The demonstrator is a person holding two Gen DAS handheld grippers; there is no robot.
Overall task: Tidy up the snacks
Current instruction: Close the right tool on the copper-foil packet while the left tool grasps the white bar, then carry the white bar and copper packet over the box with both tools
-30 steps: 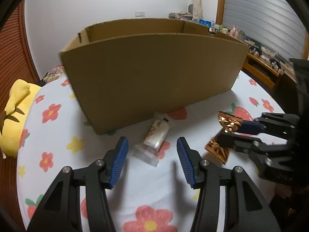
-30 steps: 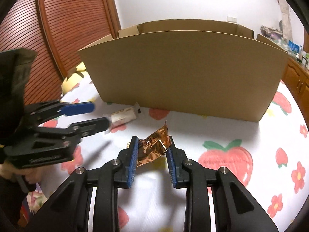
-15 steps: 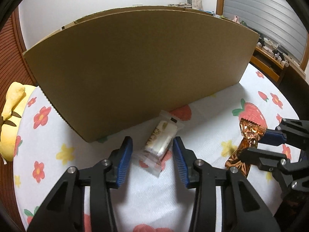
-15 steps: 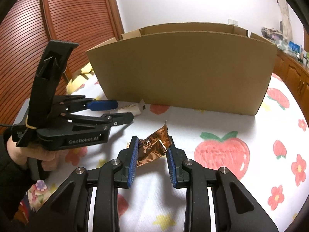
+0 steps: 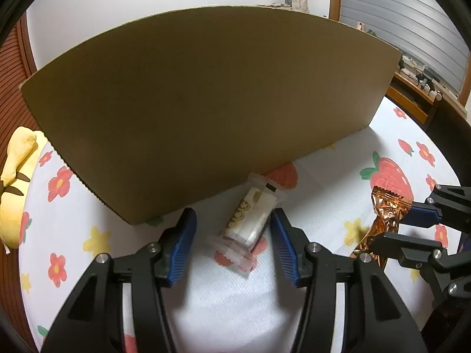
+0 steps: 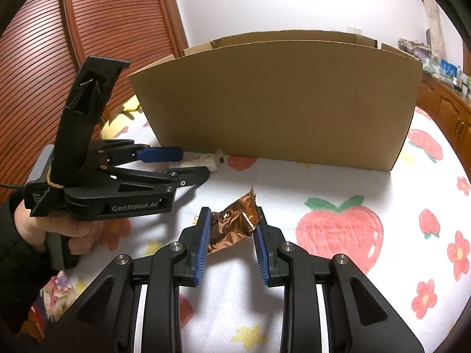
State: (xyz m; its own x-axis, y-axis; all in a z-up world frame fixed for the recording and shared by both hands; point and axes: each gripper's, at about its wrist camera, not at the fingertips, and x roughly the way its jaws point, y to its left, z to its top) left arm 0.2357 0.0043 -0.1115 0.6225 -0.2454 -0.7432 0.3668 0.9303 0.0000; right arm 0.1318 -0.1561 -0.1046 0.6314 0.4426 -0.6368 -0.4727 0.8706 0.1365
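A clear-wrapped white snack packet (image 5: 250, 220) lies on the flowered cloth against the foot of a tall cardboard box (image 5: 206, 103). My left gripper (image 5: 232, 217) straddles it and its jaws are opening. The left pad stands clear of the wrapper and the right pad is just beside it. In the right wrist view the left gripper (image 6: 191, 164) reaches toward the packet (image 6: 206, 158) below the box (image 6: 279, 103). My right gripper (image 6: 232, 214) is shut on a crumpled copper foil snack (image 6: 232, 229). From the left wrist view that right gripper (image 5: 394, 225) and foil snack (image 5: 385, 206) sit at the right.
A yellow plush toy (image 5: 14, 182) lies at the cloth's left edge, left of the box. A person's hand (image 6: 59, 229) grips the left tool's handle. Wooden slatted doors (image 6: 103, 44) stand at the left and a wooden cabinet (image 6: 450, 111) at the right.
The left gripper moved in toward the box and down over the white packet; its jaws narrowed around it, then widened again. The right gripper kept still with the foil snack.
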